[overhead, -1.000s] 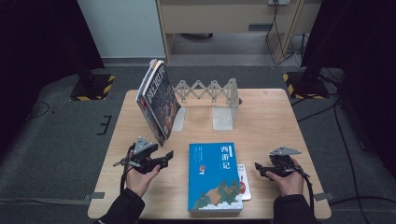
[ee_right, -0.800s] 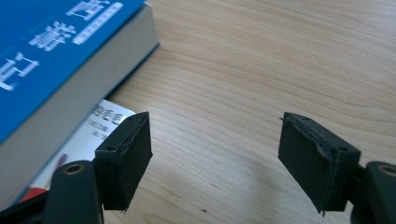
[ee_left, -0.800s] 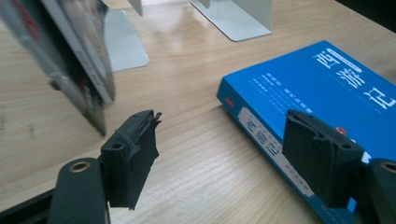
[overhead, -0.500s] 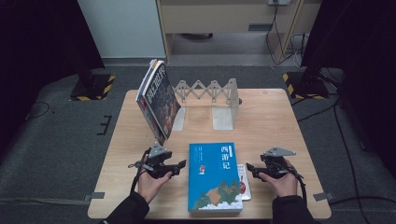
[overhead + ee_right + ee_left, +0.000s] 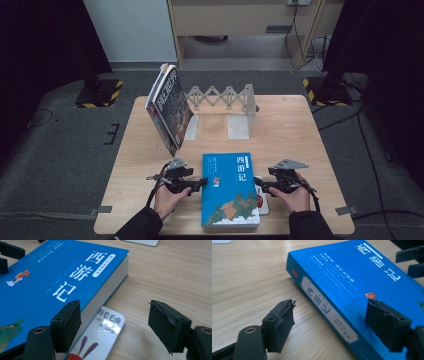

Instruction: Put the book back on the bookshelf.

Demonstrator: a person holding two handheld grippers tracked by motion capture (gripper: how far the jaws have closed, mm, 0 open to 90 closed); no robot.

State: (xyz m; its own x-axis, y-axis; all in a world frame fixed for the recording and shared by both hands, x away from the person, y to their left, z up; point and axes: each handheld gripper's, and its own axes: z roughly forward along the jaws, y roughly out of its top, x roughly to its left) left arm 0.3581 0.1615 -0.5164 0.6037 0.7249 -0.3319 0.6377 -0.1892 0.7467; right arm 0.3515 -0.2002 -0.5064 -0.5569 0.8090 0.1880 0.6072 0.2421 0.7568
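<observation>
A thick blue book [image 5: 231, 190] lies flat at the table's front middle, on top of a thin white book [image 5: 262, 200]. My left gripper [image 5: 201, 183] sits at its left edge. In the left gripper view this gripper [image 5: 330, 312] is open and its jaws have just been opening. They straddle the spine [image 5: 324, 307], one over the wood and one above the cover, with the pads off it. My right gripper [image 5: 259, 184] is at the right edge. It [image 5: 115, 315] stands open over the thin white book [image 5: 105, 327], its left jaw beside the blue book [image 5: 50, 277].
Two or three books [image 5: 170, 107] lean at the left end of an expanding metal book rack [image 5: 225, 97] at the back of the wooden table [image 5: 300, 135]. Bare wood lies to the right and left of the blue book.
Both hands have moved inward to the blue book's side edges. The left gripper also came down toward the table.
</observation>
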